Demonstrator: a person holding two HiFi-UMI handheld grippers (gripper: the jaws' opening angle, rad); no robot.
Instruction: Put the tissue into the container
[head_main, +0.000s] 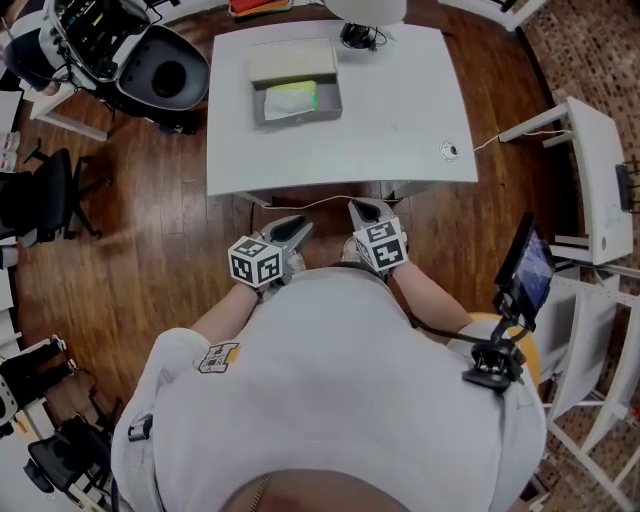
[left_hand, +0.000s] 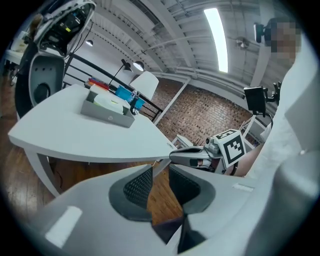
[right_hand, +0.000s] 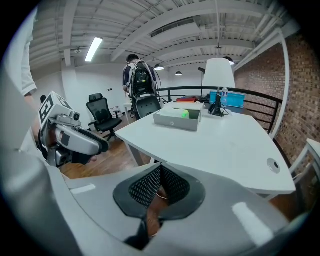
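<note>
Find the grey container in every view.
Head view: container at upper centre, on the far part of the table.
Left gripper view: upper left, on the table.
Right gripper view: just above centre, towards the table's far end.
Shared landmark: the white table under it.

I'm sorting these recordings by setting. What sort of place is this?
Probably a loft-style office or workshop: a white desk on wood flooring, a black office chair, a brick wall, and an exposed ceiling with a strip light.
</note>
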